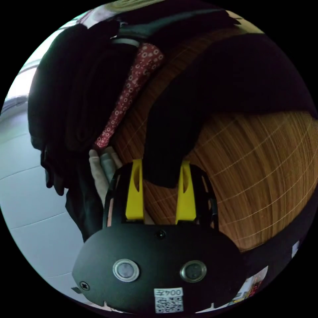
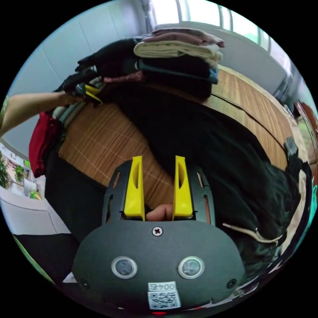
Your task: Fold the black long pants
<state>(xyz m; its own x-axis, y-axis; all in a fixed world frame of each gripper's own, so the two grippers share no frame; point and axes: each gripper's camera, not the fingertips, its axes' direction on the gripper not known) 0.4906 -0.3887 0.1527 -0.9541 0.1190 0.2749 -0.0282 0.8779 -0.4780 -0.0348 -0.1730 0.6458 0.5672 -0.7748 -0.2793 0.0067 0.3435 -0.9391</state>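
The left hand-held gripper (image 1: 160, 165) is hovering with its yellow jaws standing apart and the end of a leg of the black long pants (image 1: 205, 99) lying between them; the jaws are not pressing on the cloth, as far as I can tell. In the right gripper view, the right hand-held gripper (image 2: 156, 162) is also standing with jaws apart, holding nothing, above the bench (image 2: 99, 139) just beside the pants' (image 2: 212, 149) edge. The pants are lying spread across the wooden bench, waist and drawstring (image 2: 251, 232) toward the right gripper. To do this step well, I judge each gripper should be closing on a full thickness of cloth at leg end and waist, then lifting evenly so the fold lands straight. No containers are showing; a stack of folded clothes (image 2: 180, 61) is sitting at the bench's far end, touching the pants, with the other gripper (image 2: 89, 91) near it
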